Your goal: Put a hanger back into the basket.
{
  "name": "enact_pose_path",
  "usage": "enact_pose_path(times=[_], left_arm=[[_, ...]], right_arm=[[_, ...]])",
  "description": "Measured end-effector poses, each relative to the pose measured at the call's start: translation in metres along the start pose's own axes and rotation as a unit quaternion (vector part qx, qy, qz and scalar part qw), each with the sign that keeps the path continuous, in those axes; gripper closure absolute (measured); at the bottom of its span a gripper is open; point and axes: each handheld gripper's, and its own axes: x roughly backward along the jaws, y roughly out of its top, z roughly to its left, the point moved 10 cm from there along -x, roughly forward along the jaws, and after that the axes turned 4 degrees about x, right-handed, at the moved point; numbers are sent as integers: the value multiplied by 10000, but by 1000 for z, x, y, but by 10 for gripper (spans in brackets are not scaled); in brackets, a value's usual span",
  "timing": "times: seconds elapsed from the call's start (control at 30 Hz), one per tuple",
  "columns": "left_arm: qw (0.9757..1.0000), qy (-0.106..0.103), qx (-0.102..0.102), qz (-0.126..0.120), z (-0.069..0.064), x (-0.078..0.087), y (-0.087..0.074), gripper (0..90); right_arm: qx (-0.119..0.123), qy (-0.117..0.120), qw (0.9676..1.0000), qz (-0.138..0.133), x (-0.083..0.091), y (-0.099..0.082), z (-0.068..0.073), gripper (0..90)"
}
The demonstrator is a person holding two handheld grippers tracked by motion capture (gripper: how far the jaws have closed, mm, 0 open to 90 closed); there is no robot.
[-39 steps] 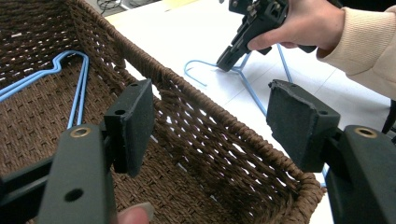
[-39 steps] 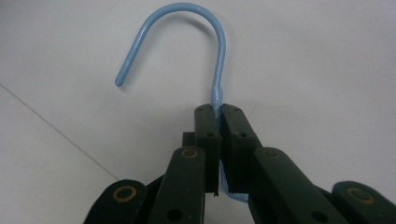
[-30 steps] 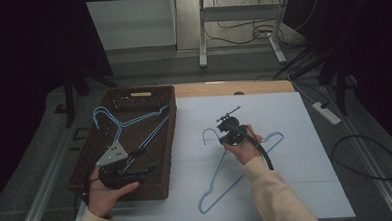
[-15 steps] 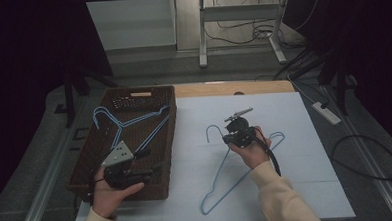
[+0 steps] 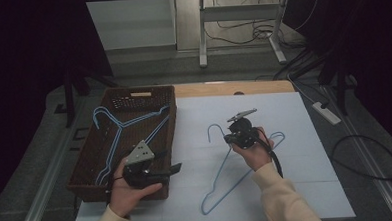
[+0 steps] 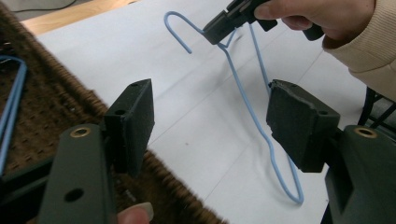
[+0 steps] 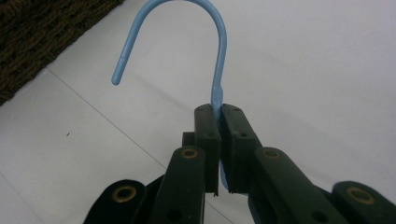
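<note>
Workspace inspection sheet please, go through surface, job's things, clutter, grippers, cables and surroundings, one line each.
Surface: white sheet covering the table, a strip of bare wood at its far edge.
Job's things: blue wire hanger on the sheet, lifted at its hook end; more blue hangers lying in the brown woven basket at the left.
Clutter: nothing seen.
Grippers: right gripper shut on the hanger's neck just below the hook; left gripper open, nothing between its jaws, over the basket's near right edge, pointing at the sheet.
Cables: black cable trailing from the right gripper; loose loop on the floor at the right.
Surroundings: grey floor, power strip, metal stand legs behind, dark curtains.
</note>
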Motion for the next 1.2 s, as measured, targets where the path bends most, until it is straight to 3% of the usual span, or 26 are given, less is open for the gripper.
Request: enact_pose_path(times=[0.73,1.07,1.2], left_arm=[[9987,-264,-105,422,-35,-48,11,337],[9959,-323,-77,840,-49,-84,8,343],[9937,-333,-97,1069,-56,-100,2,342]], right_arm=[[4,-61,9997,-236,13,0,1,866],[10,-70,9996,-286,15,0,1,866],[-1,-51,9995,-312,16,0,1,867]])
